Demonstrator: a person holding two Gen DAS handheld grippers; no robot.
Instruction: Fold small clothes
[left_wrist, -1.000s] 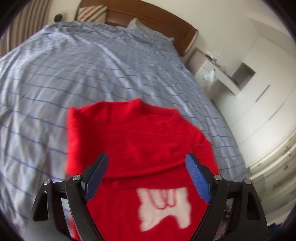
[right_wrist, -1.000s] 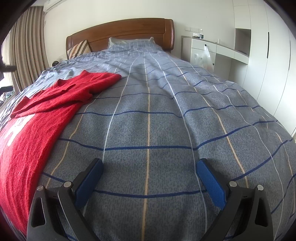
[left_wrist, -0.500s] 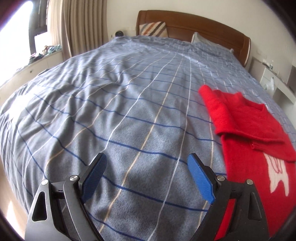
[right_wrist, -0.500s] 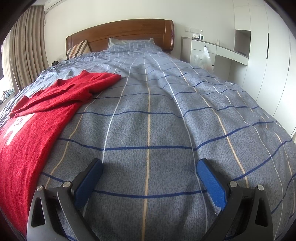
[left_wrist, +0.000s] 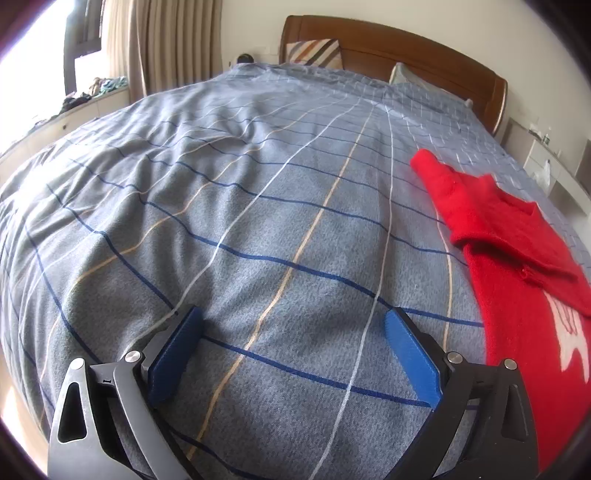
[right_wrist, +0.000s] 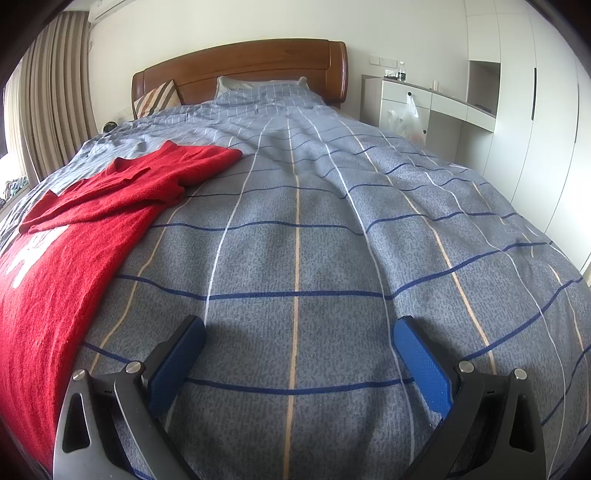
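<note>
A red sweater (left_wrist: 517, 266) lies flat on the bed's checked blue-grey blanket (left_wrist: 258, 221), and everything else is placed here against that sweater. Its upper part is folded: a sleeve is laid across the chest, so a doubled layer of red sits above the white print (left_wrist: 570, 332) on the front. In the right wrist view the same sweater (right_wrist: 92, 229) stretches from the near left edge of the frame up toward the wooden headboard (right_wrist: 240, 70), with the folded sleeve end pointing toward the middle of the bed.

The left gripper (left_wrist: 291, 343) hovers low over bare blanket just to the left of the sweater, apart from it. Its two blue fingers (left_wrist: 173, 358) are spread wide with nothing between them but blanket, so it is released and empty.

The right gripper (right_wrist: 299, 350) is over bare blanket on the other side of the sweater, to its right, also not touching the red cloth. Its blue fingers (right_wrist: 421, 365) stand wide apart and hold nothing.

Beyond the sweater, at the head of the bed, a striped pillow (right_wrist: 155, 98) leans against the headboard. Beige curtains (left_wrist: 162, 44) hang past the sweater's left side, and white cabinets (right_wrist: 436, 107) stand well off to its right.
</note>
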